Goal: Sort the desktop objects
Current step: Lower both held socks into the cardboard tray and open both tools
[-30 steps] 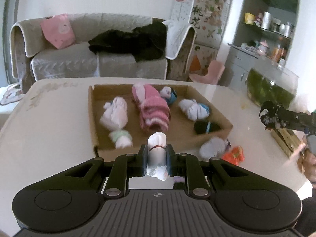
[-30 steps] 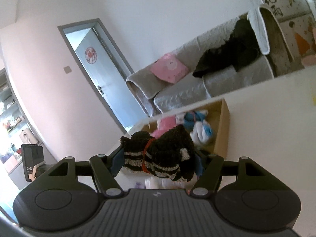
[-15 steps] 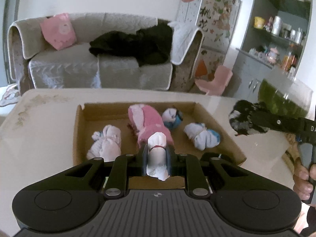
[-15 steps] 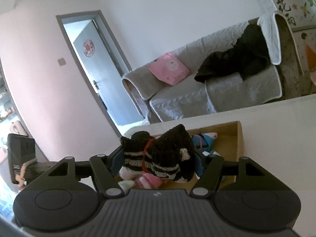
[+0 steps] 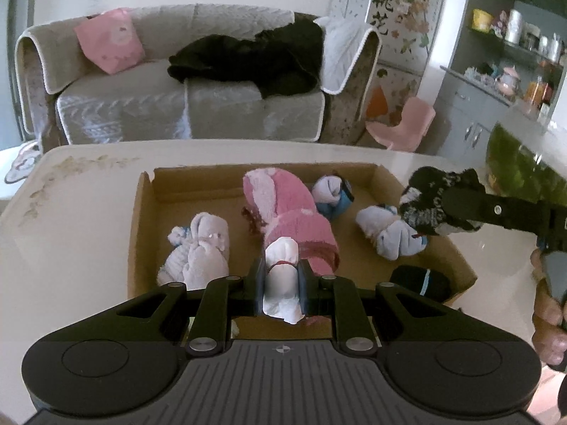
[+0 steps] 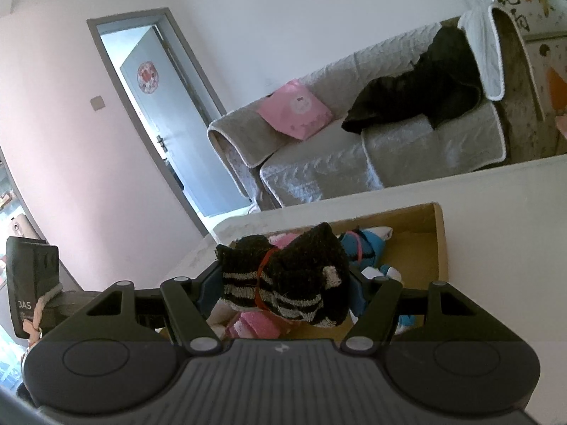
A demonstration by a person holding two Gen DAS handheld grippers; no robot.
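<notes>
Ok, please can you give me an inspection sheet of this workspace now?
Surface: pale table, floral print at one corner.
Job's things: cardboard box holding a pink sock roll, pale bundles and a black roll.
Clutter: nothing seen.
Grippers: left gripper shut on a white sock bundle; right gripper shut on a black striped sock bundle, over the box.
Cables: nothing seen.
Surroundings: sofa, shelves, door.

1. The left wrist view looks forward and slightly down from close above the near edge of the cardboard box point(image 5: 141, 219), facing the sofa point(image 5: 170, 106) at frame top.
2. The right wrist view looks across the box point(image 6: 437, 244) from its side, tilted, with the door point(image 6: 166, 124) at upper left.
3. Both views share the box, the table and the sofa point(image 6: 354, 156).
</notes>
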